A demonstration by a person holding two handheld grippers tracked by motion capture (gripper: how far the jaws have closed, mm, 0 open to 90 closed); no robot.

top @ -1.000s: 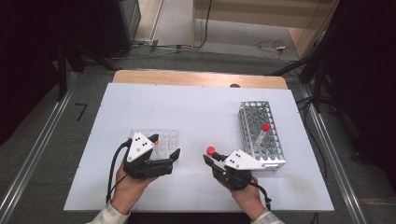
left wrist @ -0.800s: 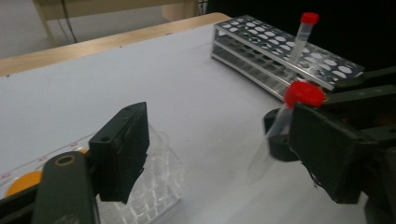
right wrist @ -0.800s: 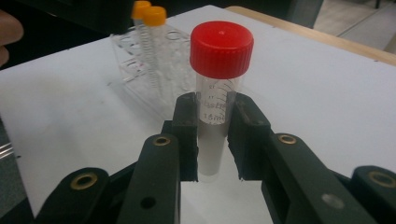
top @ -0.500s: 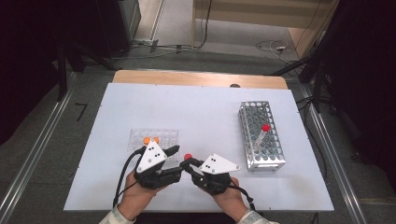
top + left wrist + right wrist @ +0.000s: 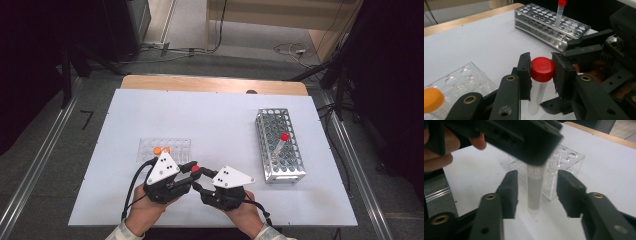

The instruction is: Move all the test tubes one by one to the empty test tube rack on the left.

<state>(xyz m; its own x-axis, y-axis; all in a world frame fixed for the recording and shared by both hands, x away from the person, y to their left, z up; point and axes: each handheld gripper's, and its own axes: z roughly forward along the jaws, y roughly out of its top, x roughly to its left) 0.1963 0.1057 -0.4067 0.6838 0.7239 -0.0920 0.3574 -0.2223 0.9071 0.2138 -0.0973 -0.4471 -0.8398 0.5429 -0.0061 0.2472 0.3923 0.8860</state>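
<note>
My left gripper (image 5: pixel 541 72) has just closed its jaws on the red cap (image 5: pixel 542 69) of the tube (image 5: pixel 537 93), held upright above the table (image 5: pixel 225 115) between both hands. My right gripper (image 5: pixel 537 195) has just been opening; its jaws flank the tube body without touching. The tube looks light, rigid, smooth plastic, likely to slip; I judge the wider cap the safest hold.

Bare white table (image 5: pixel 210 117) lies open across the upper left and centre of the high view, while the clear plastic rack (image 5: pixel 172 147) just above the two grippers and the metal rack (image 5: pixel 280 146) at the right, its red-capped tube upright, block those paths.
</note>
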